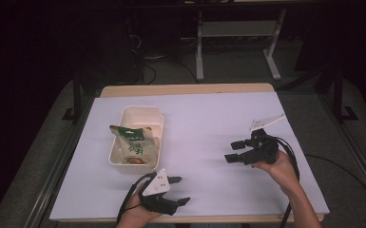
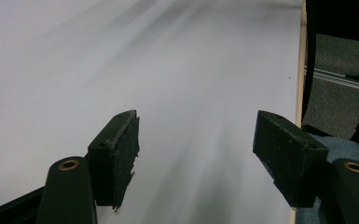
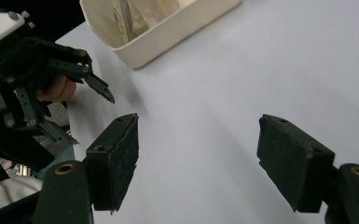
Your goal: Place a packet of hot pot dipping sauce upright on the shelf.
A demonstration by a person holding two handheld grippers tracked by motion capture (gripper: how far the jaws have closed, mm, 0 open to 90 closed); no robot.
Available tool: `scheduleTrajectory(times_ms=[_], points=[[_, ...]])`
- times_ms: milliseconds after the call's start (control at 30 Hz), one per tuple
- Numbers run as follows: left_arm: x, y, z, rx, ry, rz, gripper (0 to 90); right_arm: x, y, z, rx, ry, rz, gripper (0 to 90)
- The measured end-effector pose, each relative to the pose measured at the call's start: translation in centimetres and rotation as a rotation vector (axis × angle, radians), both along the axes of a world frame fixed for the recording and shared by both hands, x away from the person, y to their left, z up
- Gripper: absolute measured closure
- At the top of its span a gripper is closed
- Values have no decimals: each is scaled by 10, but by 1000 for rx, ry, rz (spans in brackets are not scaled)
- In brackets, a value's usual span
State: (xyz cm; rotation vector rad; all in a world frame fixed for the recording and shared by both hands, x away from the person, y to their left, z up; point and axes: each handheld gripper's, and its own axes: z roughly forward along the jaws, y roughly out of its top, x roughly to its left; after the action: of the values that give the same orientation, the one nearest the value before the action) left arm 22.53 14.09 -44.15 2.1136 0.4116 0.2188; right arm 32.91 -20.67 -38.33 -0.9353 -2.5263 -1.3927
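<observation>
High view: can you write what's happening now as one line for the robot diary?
left gripper: open, empty, near table edge | right gripper: open, empty, above table | green snack packet: lying in cream tub | nothing gripped

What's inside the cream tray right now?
The cream tray holds a green-and-white snack pouch, leaning with its top over the tray's left rim. A brownish item shows at its lower end. Whatever lies beneath the pouch is covered.
</observation>
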Motion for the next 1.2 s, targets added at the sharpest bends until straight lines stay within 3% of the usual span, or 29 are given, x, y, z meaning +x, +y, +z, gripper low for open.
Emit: scheduleTrajectory(times_ms=[567, 1200], points=[[1, 0, 0, 0, 4, 4, 308, -24, -28, -25, -16, 14, -46, 282], [0, -1, 1, -8, 11, -1, 310, -55, -45, -49, -39, 19, -88, 270]])
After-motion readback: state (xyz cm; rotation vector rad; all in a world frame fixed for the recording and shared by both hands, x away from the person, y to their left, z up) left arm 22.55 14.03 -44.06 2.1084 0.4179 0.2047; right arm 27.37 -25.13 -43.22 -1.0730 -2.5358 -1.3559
